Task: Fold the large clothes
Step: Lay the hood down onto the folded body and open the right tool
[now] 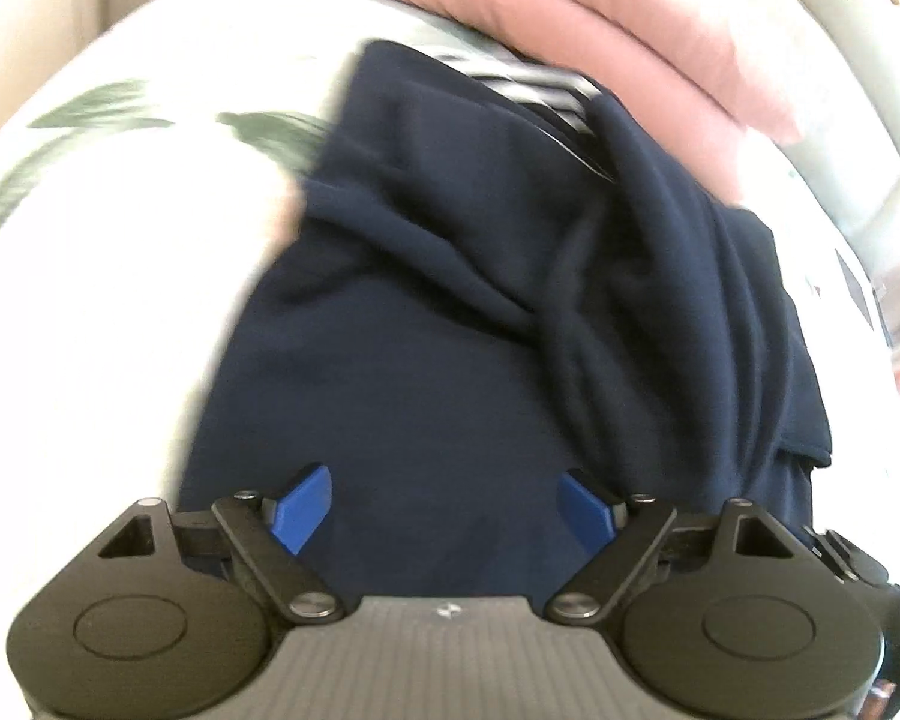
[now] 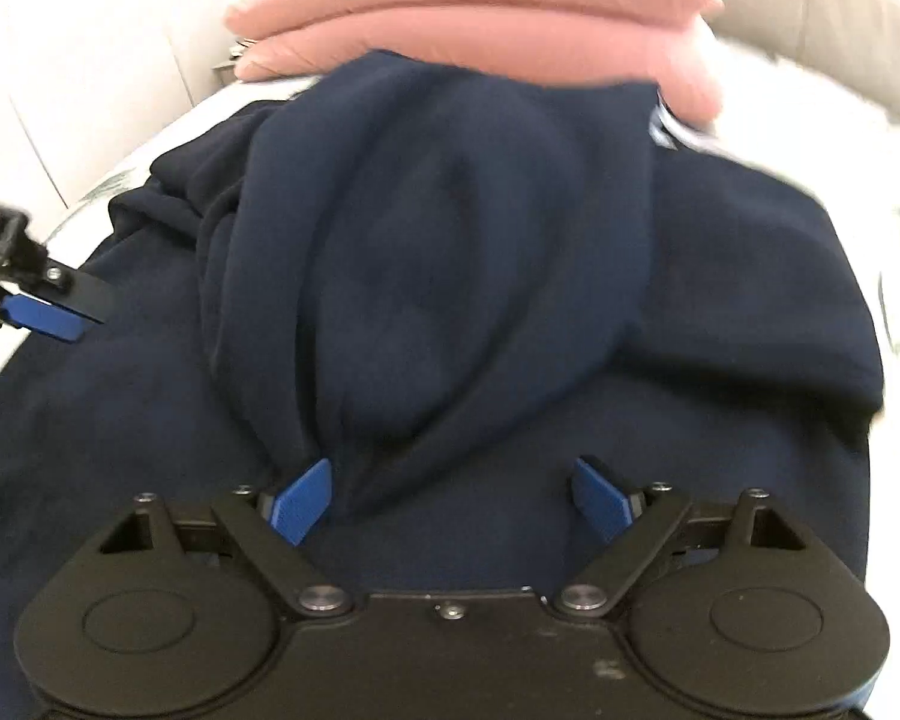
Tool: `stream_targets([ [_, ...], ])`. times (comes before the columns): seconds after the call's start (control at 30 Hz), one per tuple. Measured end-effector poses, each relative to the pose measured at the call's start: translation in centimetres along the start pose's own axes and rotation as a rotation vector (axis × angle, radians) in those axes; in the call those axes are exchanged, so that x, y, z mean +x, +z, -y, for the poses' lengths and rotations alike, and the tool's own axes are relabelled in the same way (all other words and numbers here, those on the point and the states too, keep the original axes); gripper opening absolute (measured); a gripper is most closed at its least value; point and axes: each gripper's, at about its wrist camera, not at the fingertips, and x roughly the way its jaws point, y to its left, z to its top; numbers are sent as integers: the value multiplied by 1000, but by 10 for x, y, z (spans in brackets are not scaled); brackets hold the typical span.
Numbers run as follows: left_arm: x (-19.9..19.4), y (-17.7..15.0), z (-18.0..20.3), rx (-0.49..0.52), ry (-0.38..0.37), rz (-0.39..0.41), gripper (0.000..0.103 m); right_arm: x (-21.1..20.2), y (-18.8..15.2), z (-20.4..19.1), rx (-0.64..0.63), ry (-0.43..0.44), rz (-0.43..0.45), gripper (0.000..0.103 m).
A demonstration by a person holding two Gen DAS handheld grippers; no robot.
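Navy garment (image 2: 450, 276) lay rumpled ahead of both claws, each spread wide and empty. Only the right claw (image 2: 450, 501) saw the left claw (image 1: 444, 510) beside it; pink pillows (image 2: 480, 18) lay beyond.

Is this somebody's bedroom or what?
Probably a bedroom. The dark blue garment lies on a white sheet with a leaf print, like a bed. Two pink pillows are stacked behind it, and a padded beige headboard seems to stand at the back.

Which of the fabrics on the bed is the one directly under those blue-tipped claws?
The navy garment, rumpled into folds, lies under both open grippers. The pink pillows sit stacked beyond it, and the white leaf-print sheet shows only around its edges.
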Motion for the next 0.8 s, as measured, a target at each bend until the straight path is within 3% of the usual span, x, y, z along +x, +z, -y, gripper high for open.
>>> stream_targets([
  [0.1,-22,-2,-23,-18,-6,32,86,-40,-12,15,38,4,59,102],
  [0.17,-30,-5,-34,-8,-26,35,86,-60,-25,39,153,0,84,102],
  [0.3,-36,-14,-39,35,-53,39,86,-75,-56,72,309,-7,63,102],
  [0.43,-39,-29,-50,48,-82,21,86,-85,-84,80,332,-76,103,102],
  [0.6,-47,-53,-67,72,-92,32,75,-84,-108,87,347,-40,49,102],
  [0.8,-55,-73,-77,44,-124,36,74,-92,-126,87,336,-46,72,102],
])
